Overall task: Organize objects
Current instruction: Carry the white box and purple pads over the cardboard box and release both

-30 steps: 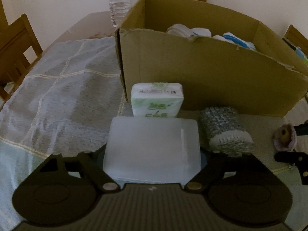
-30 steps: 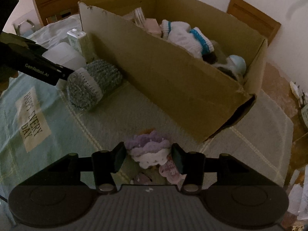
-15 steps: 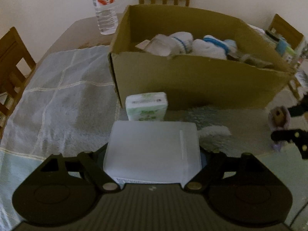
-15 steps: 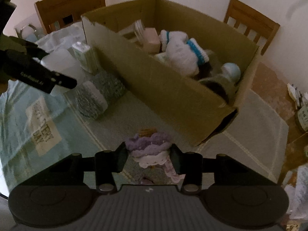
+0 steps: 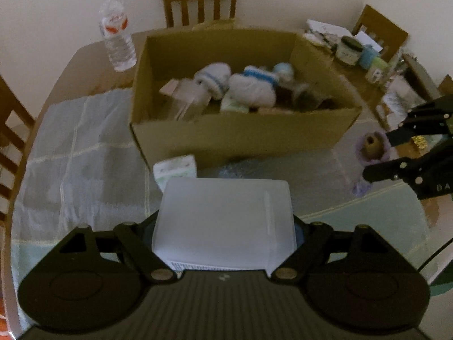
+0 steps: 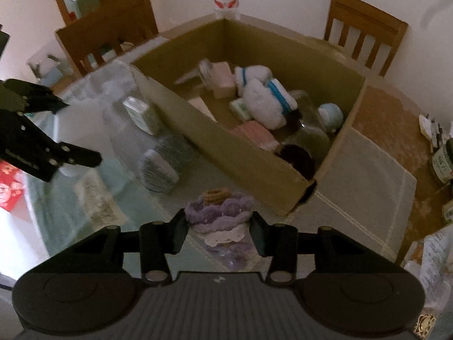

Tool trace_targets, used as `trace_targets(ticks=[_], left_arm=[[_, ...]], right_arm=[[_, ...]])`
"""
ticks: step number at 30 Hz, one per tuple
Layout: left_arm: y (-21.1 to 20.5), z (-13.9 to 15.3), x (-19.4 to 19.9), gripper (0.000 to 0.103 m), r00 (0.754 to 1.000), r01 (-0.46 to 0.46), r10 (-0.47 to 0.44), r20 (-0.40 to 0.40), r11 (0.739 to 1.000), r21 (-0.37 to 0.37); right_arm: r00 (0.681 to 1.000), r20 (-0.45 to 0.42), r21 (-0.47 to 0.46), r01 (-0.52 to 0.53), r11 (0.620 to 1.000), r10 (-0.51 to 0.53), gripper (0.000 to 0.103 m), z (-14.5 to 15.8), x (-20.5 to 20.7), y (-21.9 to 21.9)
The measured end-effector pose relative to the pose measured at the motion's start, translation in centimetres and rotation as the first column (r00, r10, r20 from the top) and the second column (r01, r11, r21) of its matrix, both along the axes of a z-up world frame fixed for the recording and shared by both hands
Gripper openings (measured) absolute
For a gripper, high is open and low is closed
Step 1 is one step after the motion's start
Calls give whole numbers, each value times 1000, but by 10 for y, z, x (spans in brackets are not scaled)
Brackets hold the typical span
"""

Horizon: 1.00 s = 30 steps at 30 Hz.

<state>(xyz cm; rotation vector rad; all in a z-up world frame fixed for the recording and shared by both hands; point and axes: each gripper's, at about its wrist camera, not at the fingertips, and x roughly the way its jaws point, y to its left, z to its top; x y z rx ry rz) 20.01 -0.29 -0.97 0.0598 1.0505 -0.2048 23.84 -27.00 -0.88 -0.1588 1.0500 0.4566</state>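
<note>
Here the frosted white plastic box (image 5: 223,221) sits clamped flat between the jaws of the left gripper (image 5: 223,243), held off the table, and the open brown cardboard carton (image 5: 235,138) lies straight ahead of it and lower, its long axis running across the left wrist view. The carton's near wall stands between box and opening, so I judge the coming move must carry the box forward over that rim before it can go down.

The right gripper (image 6: 218,226) is closed on a lilac knitted roll with a tan core (image 6: 218,212), and from that side the carton's near corner (image 6: 308,187) lies just ahead and to the right (this hand looks the nearer of the two to the rim).

Still lying on the pale green tablecloth (image 6: 85,198), along the carton's near wall, are a green-and-white tissue pack (image 5: 175,170) and a grey knitted roll (image 6: 164,167). The carton already holds white-and-blue knitted items (image 6: 263,96) and other small things.
</note>
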Motion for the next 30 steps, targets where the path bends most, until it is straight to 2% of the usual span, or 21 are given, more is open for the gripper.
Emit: trace_targets(ticks=[5,10,16,22,30], left_arm=[[-8,27,6,83,998,37,-38,45,999,6],[-15,49,23,83,993,62,-62,97,998,-1],[-18,69,53,83,986,65,-64,154,998,2],[-16,75,79,83,984,53,-56,170,998,19],[-18,65,104,83,988,59,-61,145,998,18]], right_arm=[[1000,9,34,-17,999,16,51,30,-1,1],[998,64,65,-27,998,23,52,66,5,3],[989,145,72,-28,997,18,52,96,23,5],[983,182,52,4,999,-14,52,103,56,7],[978,204,-8,36,999,-34,52,98,92,7]])
